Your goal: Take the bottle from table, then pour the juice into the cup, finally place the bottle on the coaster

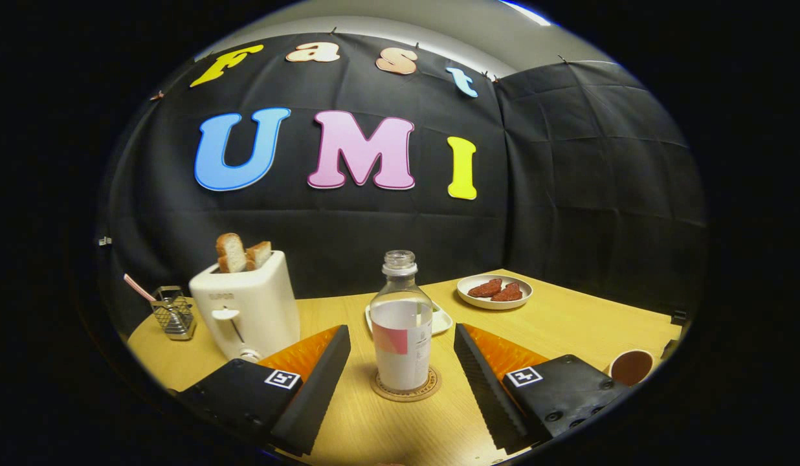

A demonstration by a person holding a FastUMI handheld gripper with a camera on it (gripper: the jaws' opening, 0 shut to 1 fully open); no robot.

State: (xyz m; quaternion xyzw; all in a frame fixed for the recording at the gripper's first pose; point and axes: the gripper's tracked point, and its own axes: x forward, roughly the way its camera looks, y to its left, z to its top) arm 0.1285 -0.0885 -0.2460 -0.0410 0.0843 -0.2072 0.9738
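Observation:
A clear bottle (401,323) with a white and pink label stands upright on a round cork coaster (406,388) on the wooden table (568,323). No cap shows on its neck. My gripper (400,336) is open, its two fingers spread wide on either side of the bottle and not touching it. The bottle sits between the fingertips, slightly ahead of them. A cup (630,366) with a dark inside stands to the right, beside the right finger.
A white toaster (248,310) with two bread slices stands left of the bottle. A small wire basket (173,314) is further left. Behind the bottle lies a small white dish (439,318). A white plate (495,291) with red pieces sits at the back right.

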